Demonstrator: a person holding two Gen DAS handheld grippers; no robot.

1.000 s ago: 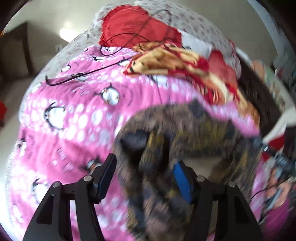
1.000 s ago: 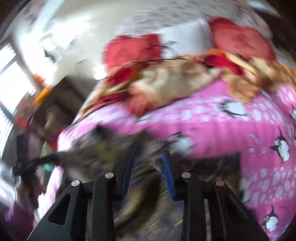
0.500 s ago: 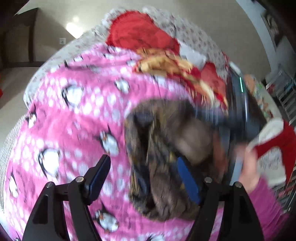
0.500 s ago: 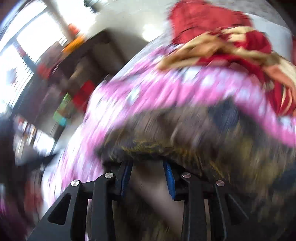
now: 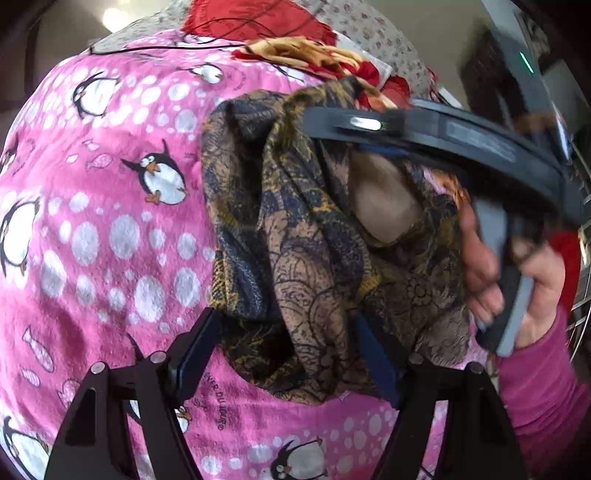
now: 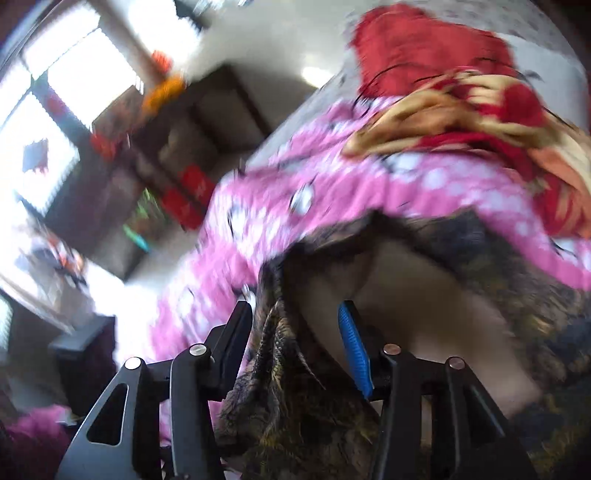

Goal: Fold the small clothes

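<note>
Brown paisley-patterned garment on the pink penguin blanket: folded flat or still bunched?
Bunched. The brown paisley-patterned garment lies in thick rumpled folds on the pink penguin blanket, its plain lining showing at an opening, with no flat, squared edges.

I see the garment (image 5: 306, 258) in brown, gold and dark blue-grey, printed with fine paisley and floral line work, with a plain tan lining at its opening. Under it, the blanket (image 5: 110, 229) is bright pink, scattered with pale dots, small fish and black-and-white penguins. Beyond the garment, a crumpled cloth (image 5: 317, 59) shows red and golden yellow, and behind that sits a solid red pillow (image 5: 258, 18) on a sheet (image 5: 373, 33) of off-white with tiny reddish sprigs. Right of the garment, my sleeve (image 5: 539, 387) is magenta. My grippers are black with blue pads (image 6: 352, 350).
</note>
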